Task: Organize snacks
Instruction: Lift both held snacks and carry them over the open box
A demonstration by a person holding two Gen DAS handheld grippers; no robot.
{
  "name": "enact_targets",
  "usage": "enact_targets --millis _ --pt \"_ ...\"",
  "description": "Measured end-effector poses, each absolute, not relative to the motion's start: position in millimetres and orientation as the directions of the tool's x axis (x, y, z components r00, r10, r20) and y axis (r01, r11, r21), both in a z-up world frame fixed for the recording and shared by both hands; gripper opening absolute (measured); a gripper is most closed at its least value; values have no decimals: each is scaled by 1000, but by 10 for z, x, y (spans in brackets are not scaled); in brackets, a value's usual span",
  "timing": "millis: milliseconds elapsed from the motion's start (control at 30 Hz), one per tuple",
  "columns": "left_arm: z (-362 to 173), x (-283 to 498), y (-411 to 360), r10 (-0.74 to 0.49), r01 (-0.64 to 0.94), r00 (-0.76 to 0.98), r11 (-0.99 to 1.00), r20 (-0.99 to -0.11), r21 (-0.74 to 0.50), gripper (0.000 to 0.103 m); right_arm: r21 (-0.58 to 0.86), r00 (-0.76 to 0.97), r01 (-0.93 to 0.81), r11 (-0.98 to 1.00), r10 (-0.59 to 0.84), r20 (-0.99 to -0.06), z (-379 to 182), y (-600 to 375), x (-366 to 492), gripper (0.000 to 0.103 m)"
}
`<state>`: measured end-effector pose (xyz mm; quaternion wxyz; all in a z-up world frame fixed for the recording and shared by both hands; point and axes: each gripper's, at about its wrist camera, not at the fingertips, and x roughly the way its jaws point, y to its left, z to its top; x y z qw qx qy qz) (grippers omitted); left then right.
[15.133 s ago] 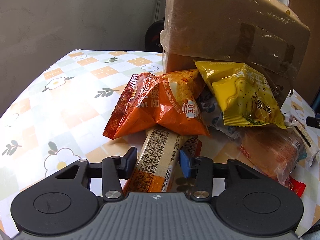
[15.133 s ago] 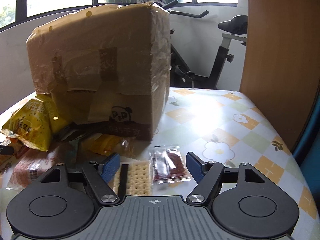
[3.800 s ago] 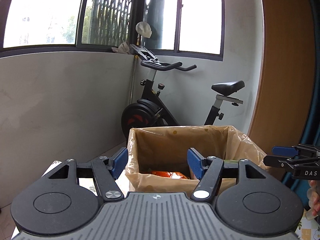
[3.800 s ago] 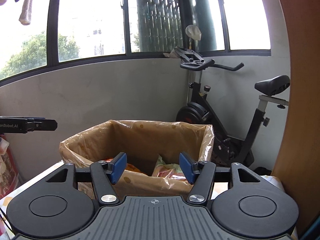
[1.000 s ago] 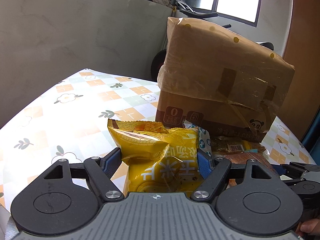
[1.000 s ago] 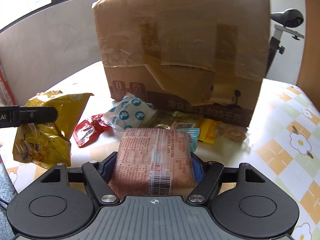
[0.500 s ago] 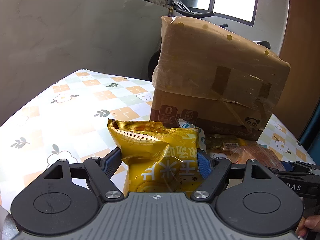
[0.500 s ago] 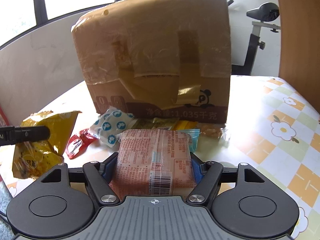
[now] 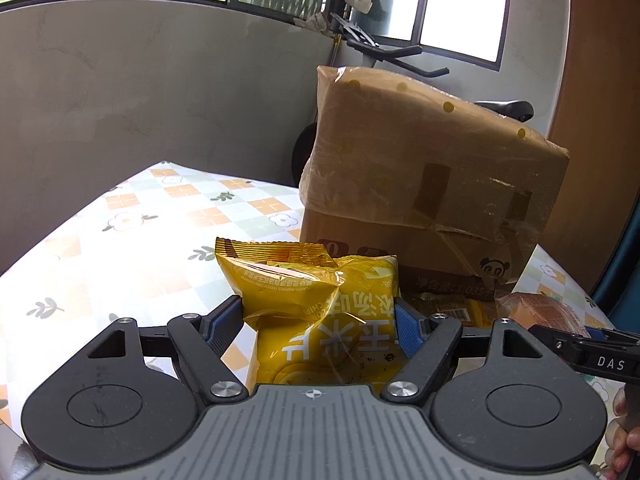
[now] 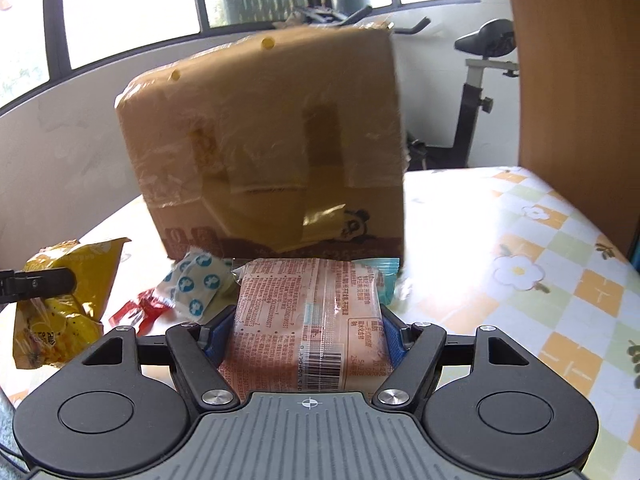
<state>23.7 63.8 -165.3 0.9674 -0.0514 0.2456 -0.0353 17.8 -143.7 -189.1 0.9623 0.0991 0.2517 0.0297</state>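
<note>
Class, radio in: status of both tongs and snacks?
Left tongs shut on yellow chip bag. Right tongs shut on pink packet. Cardboard box ahead.

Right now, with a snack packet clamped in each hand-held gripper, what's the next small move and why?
Probably lift both higher: the left hand-held gripper holds the yellow chip bag, the right hand-held gripper the pink packet, and both sit below the top rim of the cardboard box.

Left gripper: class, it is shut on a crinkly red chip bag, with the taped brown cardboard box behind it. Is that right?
Not quite. The left wrist view shows the left gripper shut on a crinkly yellow chip bag, not a red one. The taped brown cardboard box does stand behind it.
</note>
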Motion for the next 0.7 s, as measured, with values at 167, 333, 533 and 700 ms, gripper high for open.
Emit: enact_targets --millis 167,333,533,700 --pt "-1359 203 649 -100 70 918 993 -383 -93 80 170 923 1 985 65 -380 -1533 -1602 63 67" --pt "-867 247 601 -154 145 953 988 -263 -54 80 134 963 -3 991 39 -267 -1053 -1785 90 68" --pt "-252 549 417 -223 217 960 975 -169 -51 80 140 984 -62 988 84 -155 -423 -1990 422 68" --pt "49 1084 117 -250 251 954 968 -168 -14 80 66 986 -109 992 116 -121 -125 -1956 918 67"
